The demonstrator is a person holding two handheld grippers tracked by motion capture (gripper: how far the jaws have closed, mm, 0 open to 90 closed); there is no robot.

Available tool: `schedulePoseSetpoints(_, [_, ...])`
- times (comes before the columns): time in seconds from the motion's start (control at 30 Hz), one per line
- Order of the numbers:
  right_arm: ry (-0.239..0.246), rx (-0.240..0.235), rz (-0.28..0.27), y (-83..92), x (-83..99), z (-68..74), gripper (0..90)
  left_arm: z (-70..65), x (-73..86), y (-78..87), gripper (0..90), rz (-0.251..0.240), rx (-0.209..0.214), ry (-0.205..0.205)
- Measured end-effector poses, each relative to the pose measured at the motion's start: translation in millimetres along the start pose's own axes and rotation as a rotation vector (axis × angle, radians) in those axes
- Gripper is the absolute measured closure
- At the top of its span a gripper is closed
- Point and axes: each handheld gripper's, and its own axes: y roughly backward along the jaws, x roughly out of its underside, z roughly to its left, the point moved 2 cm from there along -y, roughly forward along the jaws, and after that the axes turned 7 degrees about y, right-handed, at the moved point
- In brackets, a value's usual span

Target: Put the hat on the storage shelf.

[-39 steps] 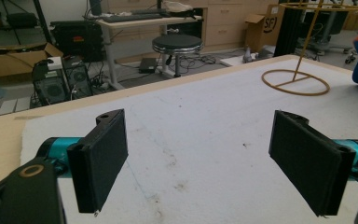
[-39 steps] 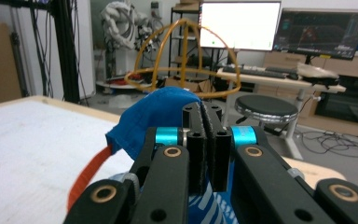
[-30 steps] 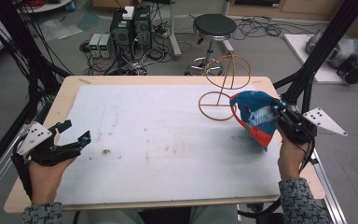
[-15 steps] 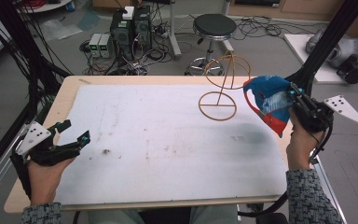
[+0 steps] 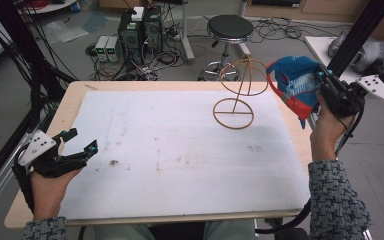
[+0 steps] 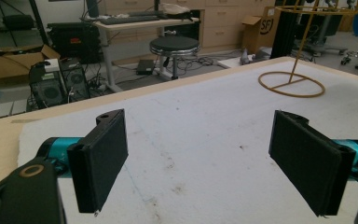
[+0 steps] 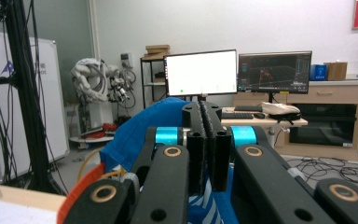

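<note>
My right gripper is lifted above the table's right edge, shut on a blue cap with a red brim. The cap hangs just right of a gold wire stand that rises from a ring base on the white mat. In the right gripper view the jaws stand pressed together with the blue cap bulging to their left. My left gripper rests at the mat's near left corner, open and empty. Its two black pads stand wide apart, and the wire stand shows far off.
The wooden table's rim frames the mat. Behind the table are a black stool, computer towers and cables on the floor. Black frame posts rise at both sides.
My right gripper has carried the cap up and to the right, off the mat and past the table's right edge. The left gripper has stayed still.
</note>
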Motion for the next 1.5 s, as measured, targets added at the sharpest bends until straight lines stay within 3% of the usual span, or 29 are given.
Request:
schedulePoseSetpoints(0.3, [-0.039,0.024,0.008,-29.4,-6.0,-1.1,88.9,-1.1,-0.7,-0.6,19.6,0.0,0.006,-0.001])
schedulePoseSetpoints(0.57, [-0.051,0.021,0.019,-54.7,-6.9,12.1,88.9,-0.3,-2.0,0.6,19.6,-0.003,0.008,-0.002])
schedulePoseSetpoints(0.93, [-0.032,-0.035,0.038,-85.9,-11.9,41.3,88.8,-1.3,-2.7,-0.2,19.6,-0.005,0.015,-0.003])
schedulePoseSetpoints(1.5, [0.032,-0.132,0.101,-112.4,-7.5,80.0,88.8,-2.3,-2.5,-2.0,19.6,-0.002,0.023,-0.004])
